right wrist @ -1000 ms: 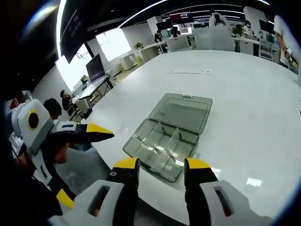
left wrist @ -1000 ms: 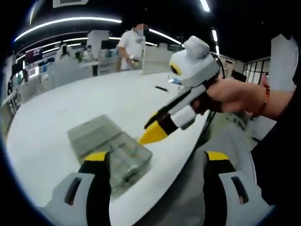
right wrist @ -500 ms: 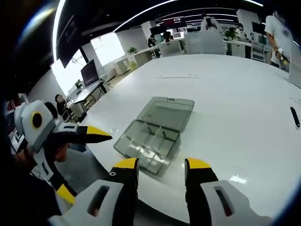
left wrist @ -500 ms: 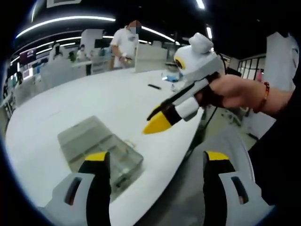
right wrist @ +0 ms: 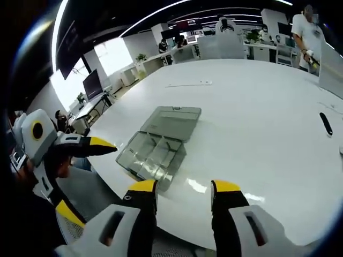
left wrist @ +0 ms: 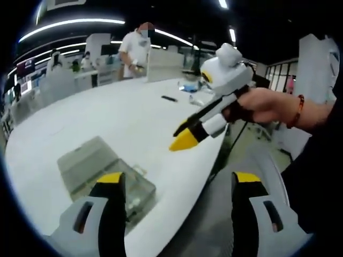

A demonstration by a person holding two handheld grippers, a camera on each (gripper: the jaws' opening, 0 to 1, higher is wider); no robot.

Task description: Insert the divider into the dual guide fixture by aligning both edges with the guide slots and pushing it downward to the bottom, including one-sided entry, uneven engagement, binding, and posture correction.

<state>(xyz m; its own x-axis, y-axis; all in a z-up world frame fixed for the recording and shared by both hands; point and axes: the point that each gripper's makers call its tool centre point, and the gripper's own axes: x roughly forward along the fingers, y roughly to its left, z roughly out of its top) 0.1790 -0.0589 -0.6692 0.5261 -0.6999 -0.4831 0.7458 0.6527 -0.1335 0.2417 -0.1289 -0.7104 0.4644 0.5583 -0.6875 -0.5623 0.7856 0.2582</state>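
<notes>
1. Now the left gripper [left wrist: 172, 187] has its jaws spread wide, holding nothing.
2. Likewise the right gripper [right wrist: 183, 194] is parted and empty.
3. Open clear compartment box [right wrist: 158, 144] lies on the white table [right wrist: 257, 123], at 11 o'clock from the right jaws.

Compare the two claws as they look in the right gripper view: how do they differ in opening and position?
The right claw rises from the bottom of the view with its yellow-tipped jaws apart and empty, past the table's near edge from the open clear plastic box. The left claw comes in from the left with its jaws together in one point, aimed at the box from off the white table. Both hold nothing and touch nothing.
</notes>
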